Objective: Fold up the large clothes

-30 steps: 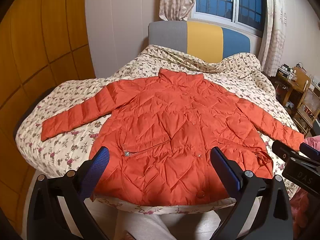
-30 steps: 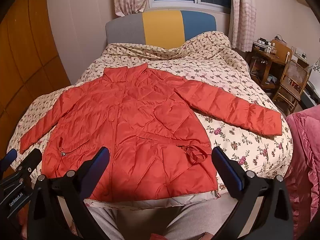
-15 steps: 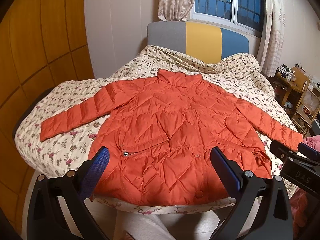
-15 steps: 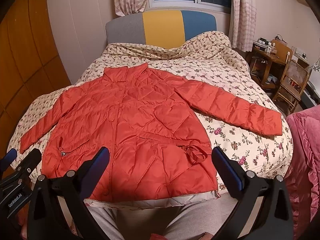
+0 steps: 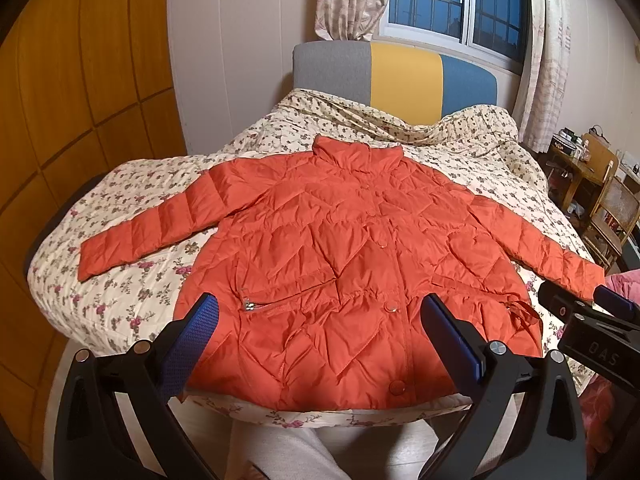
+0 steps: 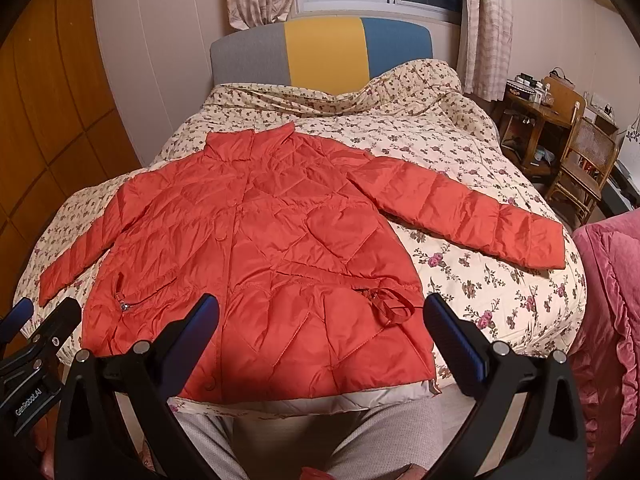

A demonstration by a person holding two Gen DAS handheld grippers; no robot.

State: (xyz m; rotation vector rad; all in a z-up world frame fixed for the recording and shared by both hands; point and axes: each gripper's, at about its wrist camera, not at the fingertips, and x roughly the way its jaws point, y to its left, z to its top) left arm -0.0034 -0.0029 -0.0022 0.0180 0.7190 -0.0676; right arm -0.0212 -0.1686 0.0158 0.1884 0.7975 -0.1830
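Observation:
An orange quilted jacket (image 5: 344,256) lies flat, front up, on the floral bed (image 5: 120,300), collar toward the headboard and both sleeves spread out. It also shows in the right wrist view (image 6: 260,248). My left gripper (image 5: 320,332) is open and empty, held above the foot of the bed near the hem. My right gripper (image 6: 320,332) is open and empty too, above the hem's right part. Each gripper shows at the edge of the other's view: the right one (image 5: 588,320) and the left one (image 6: 36,332).
A grey, yellow and blue headboard (image 5: 400,72) stands under a window. Wooden wardrobe panels (image 5: 80,80) line the left. A wooden desk and chair (image 6: 576,152) stand at the right, with a pink quilt (image 6: 612,300) beside the bed. The person's legs (image 6: 304,436) are below the bed edge.
Both grippers have barely shifted; the jacket sits a little lower in the left wrist view. Nothing was taken hold of or let go.

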